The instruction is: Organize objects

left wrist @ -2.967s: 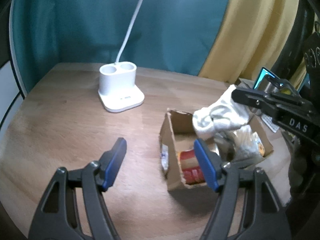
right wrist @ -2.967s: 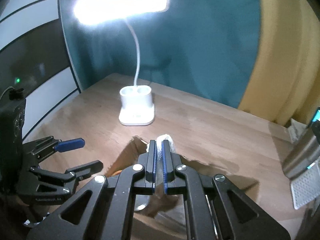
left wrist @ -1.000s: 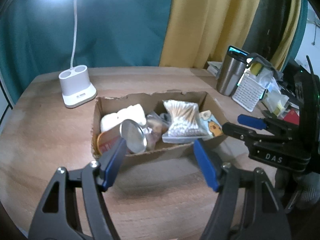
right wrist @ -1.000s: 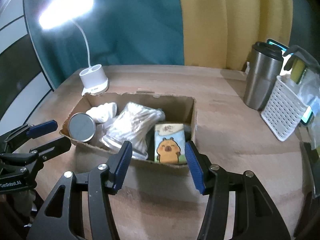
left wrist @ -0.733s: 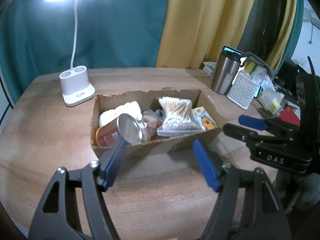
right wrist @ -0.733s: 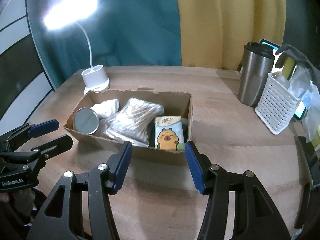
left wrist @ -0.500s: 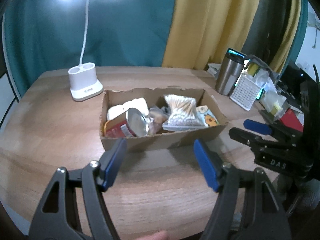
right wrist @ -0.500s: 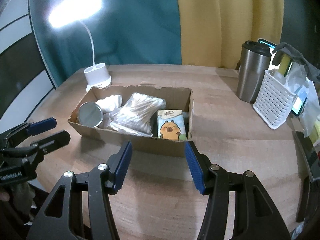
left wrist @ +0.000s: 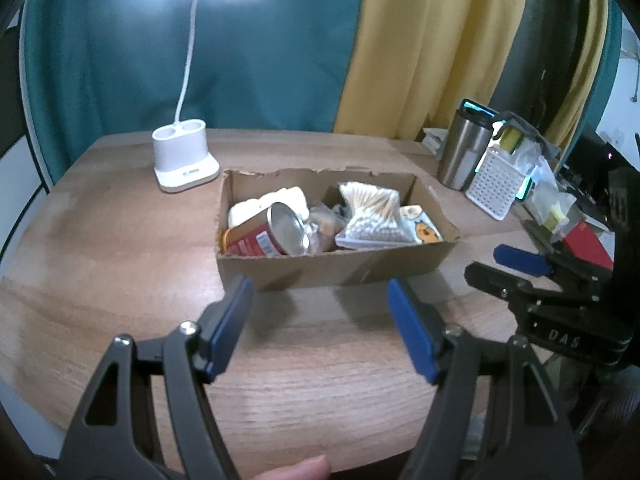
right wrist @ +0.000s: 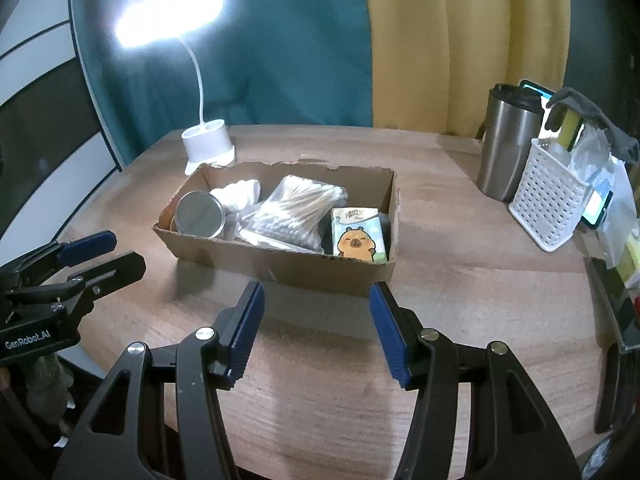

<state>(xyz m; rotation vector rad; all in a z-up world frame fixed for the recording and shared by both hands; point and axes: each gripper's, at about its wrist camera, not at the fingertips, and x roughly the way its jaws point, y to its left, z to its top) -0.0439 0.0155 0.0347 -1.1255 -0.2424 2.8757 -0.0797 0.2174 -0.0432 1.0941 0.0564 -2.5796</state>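
1. Brown cardboard forms the open box (left wrist: 340,268) that is seen standing on the wooden table (left wrist: 100,240), with its torn back rim toward the curtains.
2. Inside the box, a red-labelled tin can (left wrist: 266,236) is seen lying on its side at the left end, with white cloth (right wrist: 238,192) behind it, a clear bag of cotton swabs (right wrist: 296,208) in the middle and a tissue pack with a cartoon animal (right wrist: 356,234) at the right end.
3. The left gripper (left wrist: 320,328) is held low over the table in front of the box, pointed at its long front wall; its jaws are spread wide and nothing is held between them.
4. The right gripper (right wrist: 316,326) is held likewise in front of the box, nearer the tissue-pack end; its jaws are wide apart and nothing is gripped.
5. The box is seen just beyond both pairs of blue fingertips (right wrist: 250,318), not between them and untouched by them.
6. The two grippers are held side by side, well apart from each other.
7. A lit white desk lamp (left wrist: 184,160) is seen standing behind the box's left end.
8. A steel tumbler (right wrist: 508,140) and a white perforated basket (right wrist: 548,200) are seen at the right of the table, well apart from the box.
9. Teal and yellow curtains (right wrist: 440,40) are seen hanging behind the table.
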